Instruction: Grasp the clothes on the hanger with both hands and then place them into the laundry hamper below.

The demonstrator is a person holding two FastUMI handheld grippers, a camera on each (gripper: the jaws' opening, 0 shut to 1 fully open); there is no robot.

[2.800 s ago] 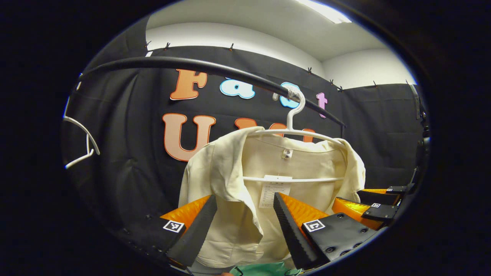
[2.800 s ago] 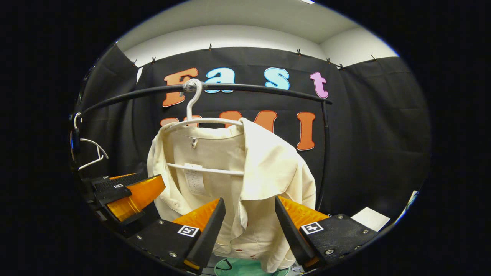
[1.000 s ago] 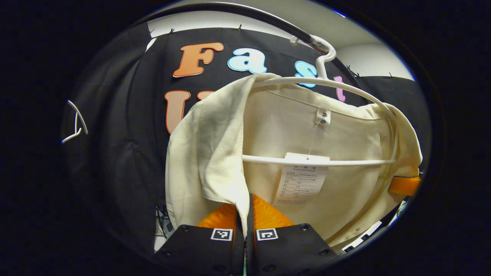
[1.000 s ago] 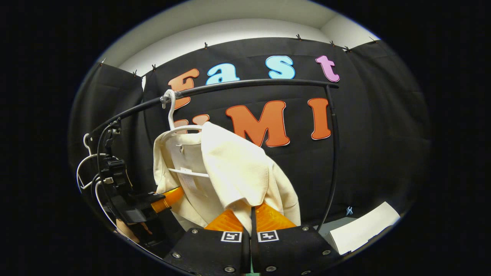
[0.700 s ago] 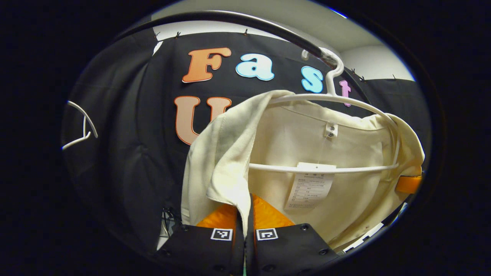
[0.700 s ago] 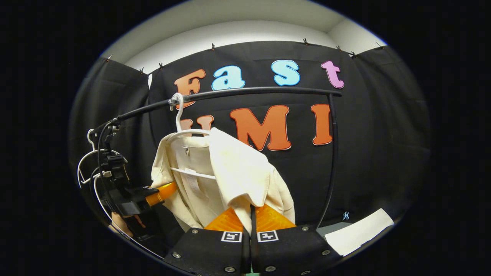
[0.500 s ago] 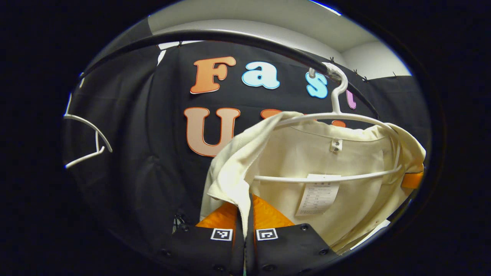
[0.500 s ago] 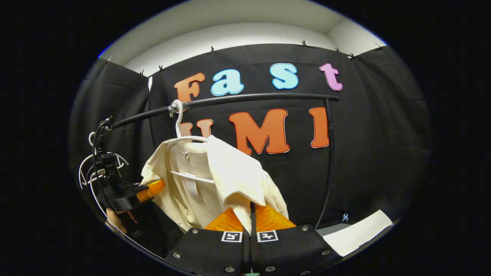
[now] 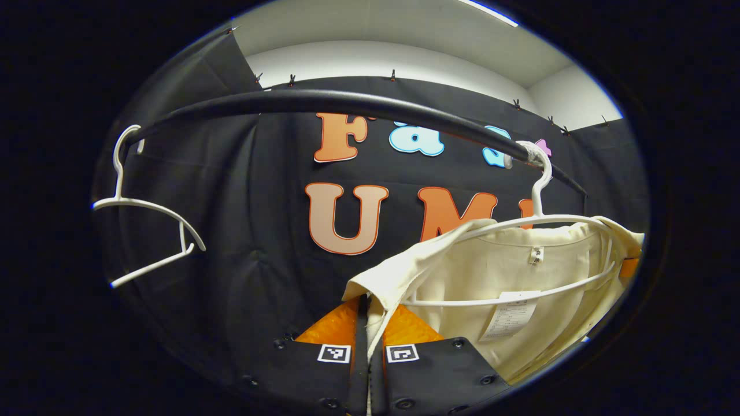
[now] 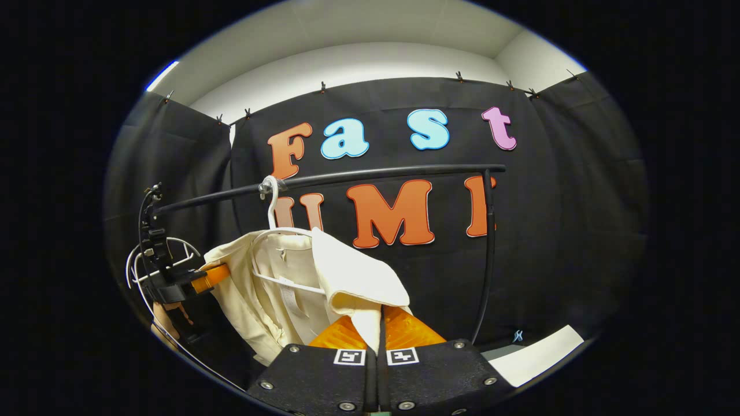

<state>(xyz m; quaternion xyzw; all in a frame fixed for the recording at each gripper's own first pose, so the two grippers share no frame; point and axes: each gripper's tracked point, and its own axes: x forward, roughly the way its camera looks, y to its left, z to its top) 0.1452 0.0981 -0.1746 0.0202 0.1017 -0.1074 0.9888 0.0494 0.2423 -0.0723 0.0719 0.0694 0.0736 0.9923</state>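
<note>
The booth has black cloth walls under a white ceiling, and a black rail (image 9: 324, 104) crosses it with a bare hanger (image 9: 144, 231) at its left end and, farther right, the hanger (image 9: 540, 222) carrying the cream shirt (image 9: 520, 271). The left gripper (image 9: 367, 315) is clenched on the shirt's left front edge and the right gripper (image 10: 378, 323) on its right front edge. Since a moment ago, both have drawn back and down, and the shirt's fronts are spread wider on the hanger.

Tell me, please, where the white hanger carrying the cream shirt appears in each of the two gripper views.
Left gripper view: white hanger at the right, hook on the black rail, the cream shirt draped below.
Right gripper view: left of centre, above the shirt.
Shared landmark: the rail.
</note>
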